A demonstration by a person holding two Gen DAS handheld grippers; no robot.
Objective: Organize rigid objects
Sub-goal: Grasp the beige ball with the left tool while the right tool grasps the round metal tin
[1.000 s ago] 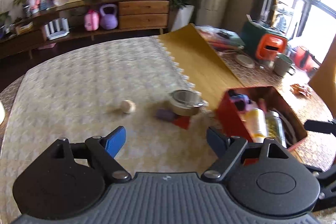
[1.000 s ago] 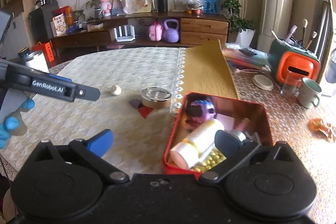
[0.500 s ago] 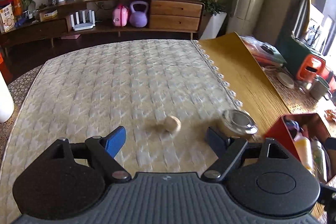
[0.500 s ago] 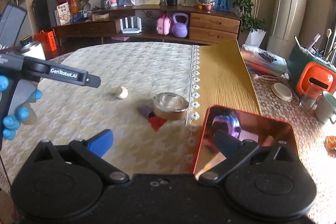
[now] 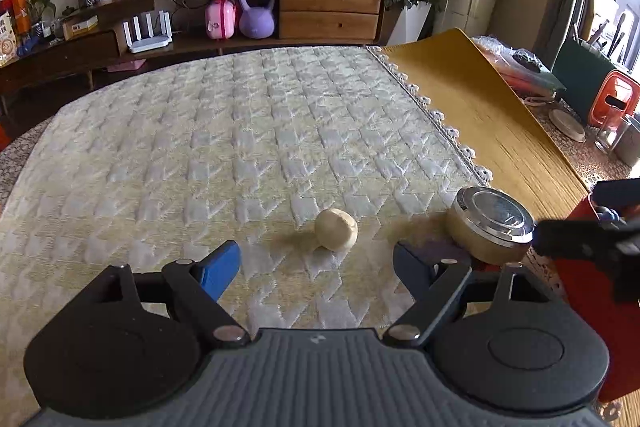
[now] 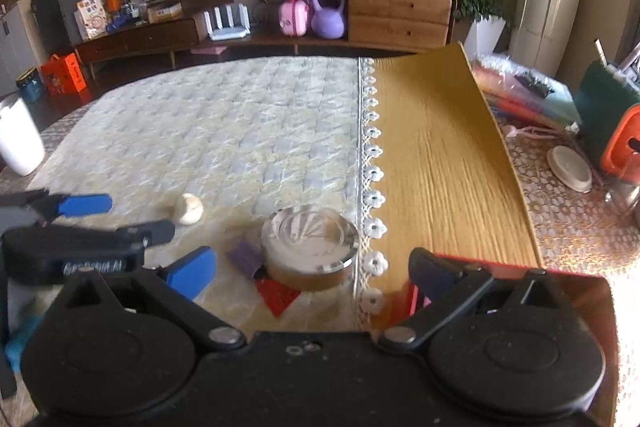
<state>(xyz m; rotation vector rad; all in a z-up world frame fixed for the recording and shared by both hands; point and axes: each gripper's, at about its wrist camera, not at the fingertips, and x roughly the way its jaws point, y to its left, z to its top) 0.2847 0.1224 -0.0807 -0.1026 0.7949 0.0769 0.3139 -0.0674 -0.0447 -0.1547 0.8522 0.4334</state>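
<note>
Ball point(image 5: 335, 229) — small, cream, round — sits loose on the quilted cloth point(image 5: 224, 147) covering the counter, just ahead of our left claw point(image 5: 316, 263) and roughly centred in its gap. Left claw is spread wide, nothing between the blue pads. From the right wrist view the ball point(image 6: 189, 209) lies just beyond the left claw's tips.

Tin point(image 5: 491, 225) — round, shiny lid — stands right of the ball, near the cloth's lace edge. It rests partly on a purple piece point(image 6: 245, 255) and a red piece point(image 6: 278, 295); we cannot tell what those are. Red box point(image 6: 576, 291) sits at the right, under our right claw point(image 6: 310, 269), which is also spread open and holds nothing. Box contents are hidden from here.

We judge the step in hand as the left claw's approach to the ball, destined for the box.

Risks as we read them:
- Ball is round on a padded cloth — a pad touching one side first would likely roll it away.
- Closing high on the curve could squirt it forward.
- Right pad of the left claw is near the tin; a sideways drift could nudge it off its pieces.
- The two claws are close together and could clash over the box.
</note>
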